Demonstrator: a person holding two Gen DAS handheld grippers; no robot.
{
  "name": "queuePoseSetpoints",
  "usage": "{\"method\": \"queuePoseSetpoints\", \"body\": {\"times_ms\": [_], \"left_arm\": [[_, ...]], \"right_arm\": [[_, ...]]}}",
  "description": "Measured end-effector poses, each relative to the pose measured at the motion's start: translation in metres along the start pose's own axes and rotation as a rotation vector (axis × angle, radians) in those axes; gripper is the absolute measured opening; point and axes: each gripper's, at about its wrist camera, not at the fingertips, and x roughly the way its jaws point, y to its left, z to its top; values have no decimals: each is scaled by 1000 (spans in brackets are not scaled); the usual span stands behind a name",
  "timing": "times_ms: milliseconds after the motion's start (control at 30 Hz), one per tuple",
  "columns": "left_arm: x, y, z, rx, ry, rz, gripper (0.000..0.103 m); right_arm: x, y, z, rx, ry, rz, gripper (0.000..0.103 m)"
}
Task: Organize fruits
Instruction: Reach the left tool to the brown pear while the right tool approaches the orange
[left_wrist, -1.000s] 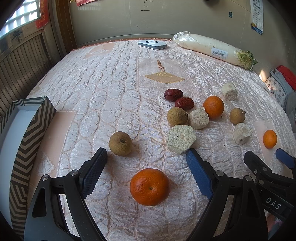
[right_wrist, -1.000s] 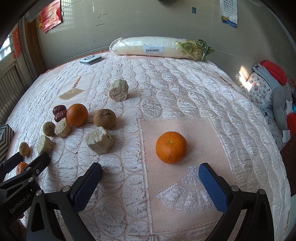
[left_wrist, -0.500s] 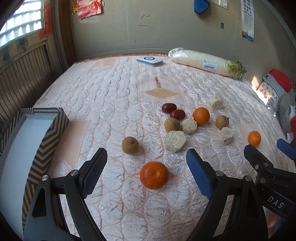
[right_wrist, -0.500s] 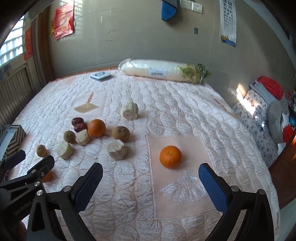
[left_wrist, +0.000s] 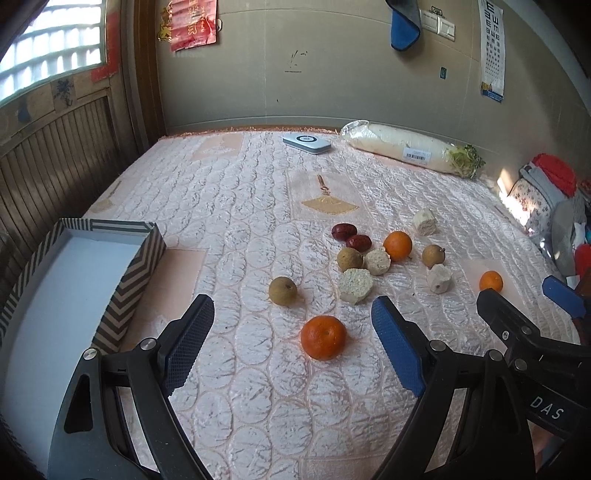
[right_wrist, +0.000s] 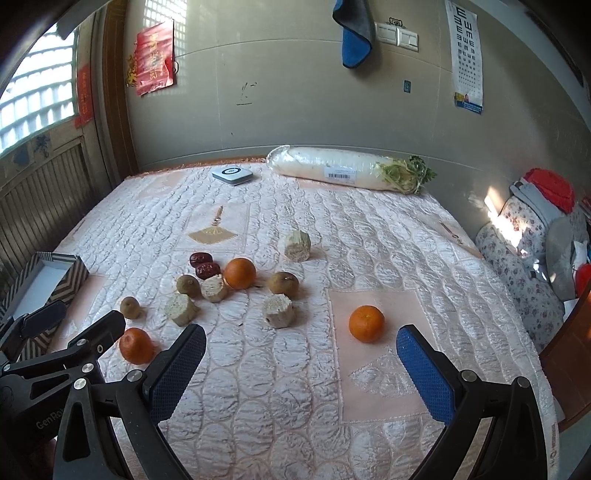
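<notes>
Fruit lies scattered on a pink quilted bed. In the left wrist view an orange (left_wrist: 323, 342) sits just beyond my open left gripper (left_wrist: 291, 328), with a brown round fruit (left_wrist: 282, 291) behind it. Farther off lie two red dates (left_wrist: 351, 236), a second orange (left_wrist: 397, 245), more brown fruits and several pale cut chunks (left_wrist: 355, 285). A striped box (left_wrist: 129, 273) with a white inside stands at the left. In the right wrist view my open right gripper (right_wrist: 301, 350) hangs above the bed, a third orange (right_wrist: 366, 323) just ahead of its right finger.
A wrapped white radish (right_wrist: 340, 173) and a small white device (right_wrist: 232, 174) lie by the far wall. Pillows and clothes (right_wrist: 532, 258) pile up at the bed's right edge. Wooden panelling (left_wrist: 55, 155) runs along the left.
Both grippers have risen and pulled back from the bed, so the fruits look smaller and more of the wall and the striped box shows. No fruit has moved.
</notes>
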Motion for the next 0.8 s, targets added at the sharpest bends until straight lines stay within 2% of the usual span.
{"method": "queuePoseSetpoints", "body": {"times_ms": [800], "left_arm": [[-9,8,-6,-15,0,-21,88]], "right_arm": [[-12,2,-2,4,-29,27,99]]}}
